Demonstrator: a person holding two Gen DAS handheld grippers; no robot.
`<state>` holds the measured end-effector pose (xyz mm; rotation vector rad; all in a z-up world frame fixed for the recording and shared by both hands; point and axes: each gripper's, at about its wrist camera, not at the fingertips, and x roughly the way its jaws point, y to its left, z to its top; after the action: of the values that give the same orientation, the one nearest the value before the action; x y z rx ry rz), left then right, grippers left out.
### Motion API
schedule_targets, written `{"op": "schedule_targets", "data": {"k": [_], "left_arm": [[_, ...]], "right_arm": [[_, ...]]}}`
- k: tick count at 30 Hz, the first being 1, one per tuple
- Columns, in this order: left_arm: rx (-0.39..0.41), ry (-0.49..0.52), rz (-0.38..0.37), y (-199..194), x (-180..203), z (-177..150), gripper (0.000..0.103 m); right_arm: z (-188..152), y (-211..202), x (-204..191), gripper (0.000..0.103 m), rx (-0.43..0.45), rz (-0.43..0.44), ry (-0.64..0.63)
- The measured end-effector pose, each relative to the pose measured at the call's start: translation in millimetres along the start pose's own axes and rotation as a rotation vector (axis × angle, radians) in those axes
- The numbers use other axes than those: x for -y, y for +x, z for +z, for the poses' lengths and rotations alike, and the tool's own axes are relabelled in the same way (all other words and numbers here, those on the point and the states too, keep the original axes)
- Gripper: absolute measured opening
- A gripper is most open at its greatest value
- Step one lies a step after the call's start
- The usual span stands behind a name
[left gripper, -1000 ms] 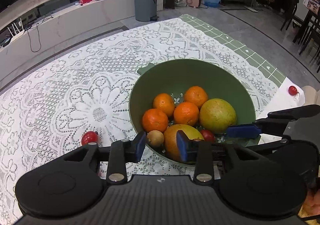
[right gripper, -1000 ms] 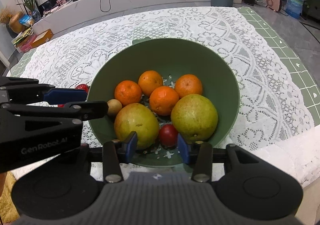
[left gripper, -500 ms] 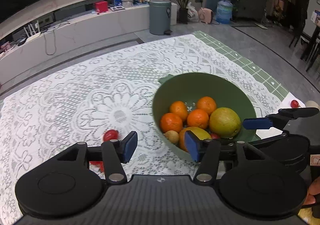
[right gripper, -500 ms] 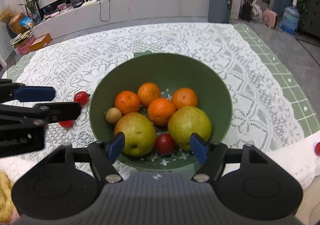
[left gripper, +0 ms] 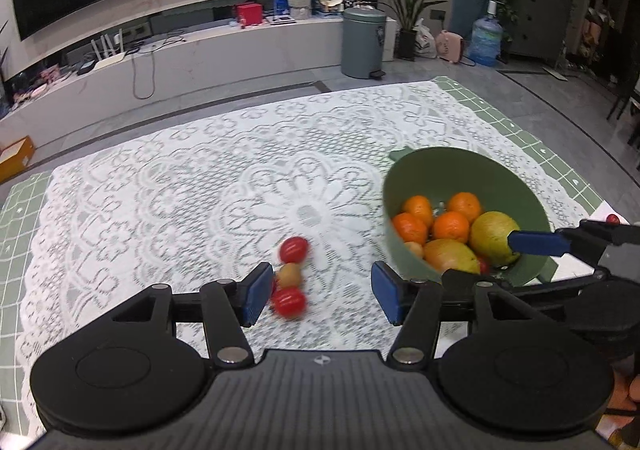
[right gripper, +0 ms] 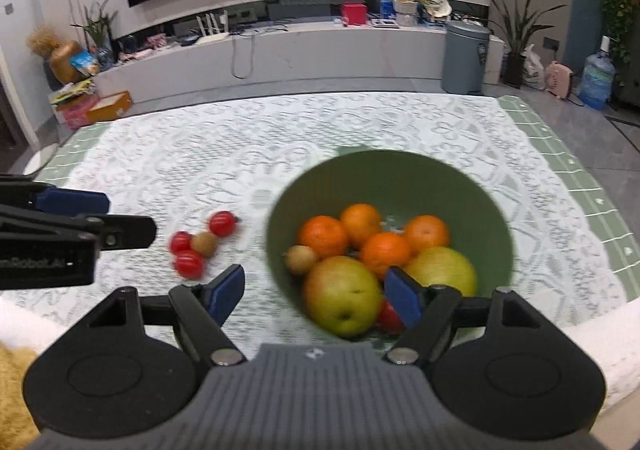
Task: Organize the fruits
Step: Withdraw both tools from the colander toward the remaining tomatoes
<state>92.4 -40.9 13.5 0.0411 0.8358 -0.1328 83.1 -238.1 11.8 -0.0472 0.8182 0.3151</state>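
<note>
Most fruit sits in the green bowl (right gripper: 390, 186); 4 small fruits (right gripper: 196, 246) beside it remain. Both grippers' jaws just opened wide, empty.

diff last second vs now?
Left gripper and right gripper have just been opening and drew back from the green bowl; both are empty. The fruit inside is unchanged. Small red and brown fruits show on the lace cloth.
</note>
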Motion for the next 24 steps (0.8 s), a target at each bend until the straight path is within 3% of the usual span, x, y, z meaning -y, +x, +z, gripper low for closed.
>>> {"op": "schedule_targets", "data": {"k": [10,24], "left_arm": [[-0.008,-0.106,0.019,-3,-40,-17,0.067],[-0.028,-0.144,-0.013,19,-65,-30,0.067]], "right_arm": [[-14,7,-60,0.074,0.02,0.1,-0.122],[-20,39,-100,0.072,-0.015,0.081,-0.27]]}}
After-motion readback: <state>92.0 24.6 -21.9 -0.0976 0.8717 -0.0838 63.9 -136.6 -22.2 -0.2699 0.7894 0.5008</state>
